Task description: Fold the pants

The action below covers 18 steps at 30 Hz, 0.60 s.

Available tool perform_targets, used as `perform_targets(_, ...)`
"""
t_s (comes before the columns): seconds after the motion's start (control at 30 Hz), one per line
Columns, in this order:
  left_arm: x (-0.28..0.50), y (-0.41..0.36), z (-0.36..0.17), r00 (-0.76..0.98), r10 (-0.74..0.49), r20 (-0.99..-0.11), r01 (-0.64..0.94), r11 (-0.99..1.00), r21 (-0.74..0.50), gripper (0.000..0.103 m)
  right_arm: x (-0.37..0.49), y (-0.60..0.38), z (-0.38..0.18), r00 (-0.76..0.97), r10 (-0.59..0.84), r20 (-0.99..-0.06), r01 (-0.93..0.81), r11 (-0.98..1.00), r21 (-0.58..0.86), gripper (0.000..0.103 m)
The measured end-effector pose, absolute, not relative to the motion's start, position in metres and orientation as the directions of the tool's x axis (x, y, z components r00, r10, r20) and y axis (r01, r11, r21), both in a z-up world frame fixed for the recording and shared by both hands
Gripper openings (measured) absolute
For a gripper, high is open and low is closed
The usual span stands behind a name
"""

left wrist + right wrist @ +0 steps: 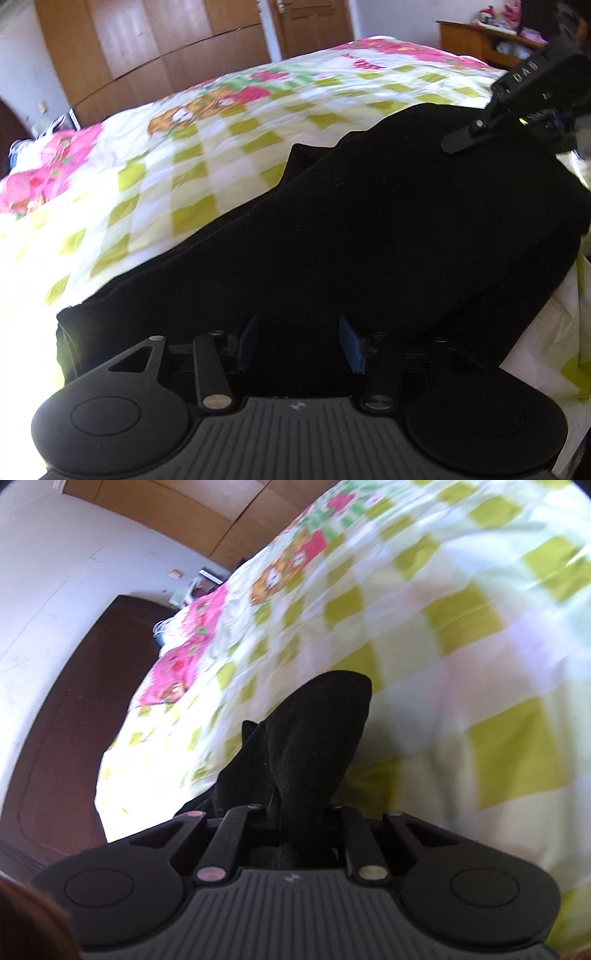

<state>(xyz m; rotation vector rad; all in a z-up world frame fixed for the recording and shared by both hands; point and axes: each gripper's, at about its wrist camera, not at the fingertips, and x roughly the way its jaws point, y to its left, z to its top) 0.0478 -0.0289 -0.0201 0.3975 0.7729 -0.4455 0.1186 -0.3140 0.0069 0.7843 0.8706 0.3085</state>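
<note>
Black pants (388,229) lie stretched across the checkered bedspread (166,177) in the left wrist view, from the near left to the far right. My left gripper (298,341) is open, its blue pads (246,341) apart over the near end of the pants. My right gripper (517,110) shows at the far right end of the pants. In the right wrist view the right gripper (301,812) is shut on a bunch of the black pants (314,731), which hides the fingertips and is lifted above the bedspread (461,664).
A wooden wardrobe (147,48) and door stand beyond the bed. A wooden shelf (480,40) with items is at the back right. A dark wooden headboard (66,720) and pink patterned bedding (33,173) are at the left end of the bed.
</note>
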Motion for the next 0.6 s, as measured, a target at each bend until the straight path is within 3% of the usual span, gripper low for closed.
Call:
perform_targets(0.47,0.027,0.020,-0.022,0.752,-0.173,-0.636,0.462,0.826,0.322,0.061,0.126,-0.267,0.072,0.601,0.396,-0.694,0.053,0.847,0.529,0.013)
perform_targets(0.6,0.035,0.010,0.006,0.776,-0.354,-0.522,0.513,0.835,0.197,0.061,0.131,-0.234,0.095,0.600,0.348,-0.720,0.024,0.892,0.451,0.012)
